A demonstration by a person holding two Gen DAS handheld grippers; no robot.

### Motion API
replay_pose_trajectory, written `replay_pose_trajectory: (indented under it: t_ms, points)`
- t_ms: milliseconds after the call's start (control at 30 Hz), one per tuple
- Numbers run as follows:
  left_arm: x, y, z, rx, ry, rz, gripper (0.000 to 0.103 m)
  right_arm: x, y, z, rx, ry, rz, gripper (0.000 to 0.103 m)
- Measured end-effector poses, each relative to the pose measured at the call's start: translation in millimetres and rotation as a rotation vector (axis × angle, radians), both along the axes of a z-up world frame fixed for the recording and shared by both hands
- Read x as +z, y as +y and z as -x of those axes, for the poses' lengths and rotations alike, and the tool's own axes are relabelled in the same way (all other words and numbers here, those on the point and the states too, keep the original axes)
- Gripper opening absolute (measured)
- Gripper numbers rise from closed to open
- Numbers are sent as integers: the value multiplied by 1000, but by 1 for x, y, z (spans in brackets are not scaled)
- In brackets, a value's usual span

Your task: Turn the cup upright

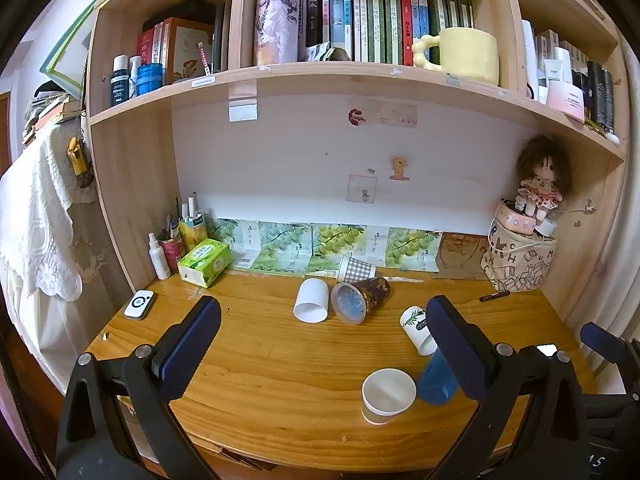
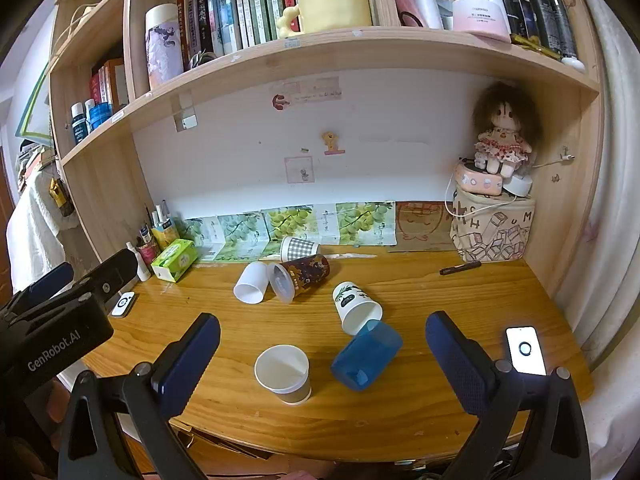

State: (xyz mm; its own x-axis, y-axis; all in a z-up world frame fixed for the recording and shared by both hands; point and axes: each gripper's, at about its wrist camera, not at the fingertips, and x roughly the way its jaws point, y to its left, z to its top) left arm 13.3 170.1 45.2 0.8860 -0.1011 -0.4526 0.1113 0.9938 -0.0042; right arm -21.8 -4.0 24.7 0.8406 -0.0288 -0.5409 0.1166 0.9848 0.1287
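Several cups are on the wooden desk (image 2: 440, 292). A white paper cup with a brown band (image 2: 284, 374) (image 1: 387, 395) stands upright near the front. A blue plastic cup (image 2: 366, 356) (image 1: 436, 380) lies on its side beside it. A white leaf-print cup (image 2: 356, 306) (image 1: 414, 326), a plain white cup (image 2: 251, 282) (image 1: 312, 301), a dark patterned cup (image 2: 300, 276) (image 1: 362, 298) and a checked cup (image 2: 298, 248) (image 1: 355, 269) also lie on their sides. My left gripper (image 1: 324, 316) and my right gripper (image 2: 322, 340) are both open and empty above the front of the desk.
A green tissue box (image 2: 175, 259), a pen holder (image 2: 150, 248) and a spray bottle stand at the back left. A patterned bag (image 2: 494, 226) with a doll sits at the back right. A black marker (image 2: 460, 269) and a phone (image 2: 525, 350) lie on the right, a white device (image 1: 139, 304) on the left.
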Motion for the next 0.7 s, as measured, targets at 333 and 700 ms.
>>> replay_pose_trajectory:
  t_ms: [333, 700]
  points:
    - [0, 0, 2, 2, -2, 5, 103, -1, 3, 0, 7, 3, 0, 103]
    - [-1, 3, 7, 9, 0, 14, 103, -2, 6, 4, 20, 8, -5, 103]
